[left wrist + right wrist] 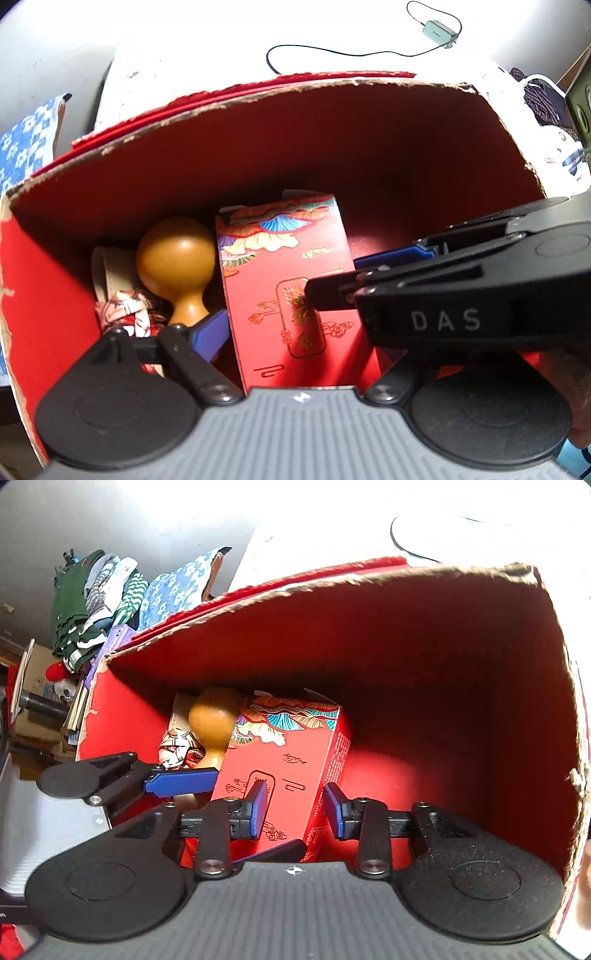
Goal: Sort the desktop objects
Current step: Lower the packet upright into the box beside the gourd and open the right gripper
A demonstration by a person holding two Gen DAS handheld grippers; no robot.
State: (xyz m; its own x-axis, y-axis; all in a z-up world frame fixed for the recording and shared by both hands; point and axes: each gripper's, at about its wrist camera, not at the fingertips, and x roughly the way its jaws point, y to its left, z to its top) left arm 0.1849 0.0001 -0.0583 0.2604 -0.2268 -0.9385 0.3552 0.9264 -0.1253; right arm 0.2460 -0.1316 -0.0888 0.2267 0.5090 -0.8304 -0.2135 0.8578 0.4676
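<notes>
Right wrist view, centre frame: a red carton printed with fans and clouds lies inside the red cardboard box, beside a wooden gourd. Right gripper hangs over it, fingers apart — left gripper too, spread wide.

text: "DAS" | on: right tongs, black housing, white letters
</notes>
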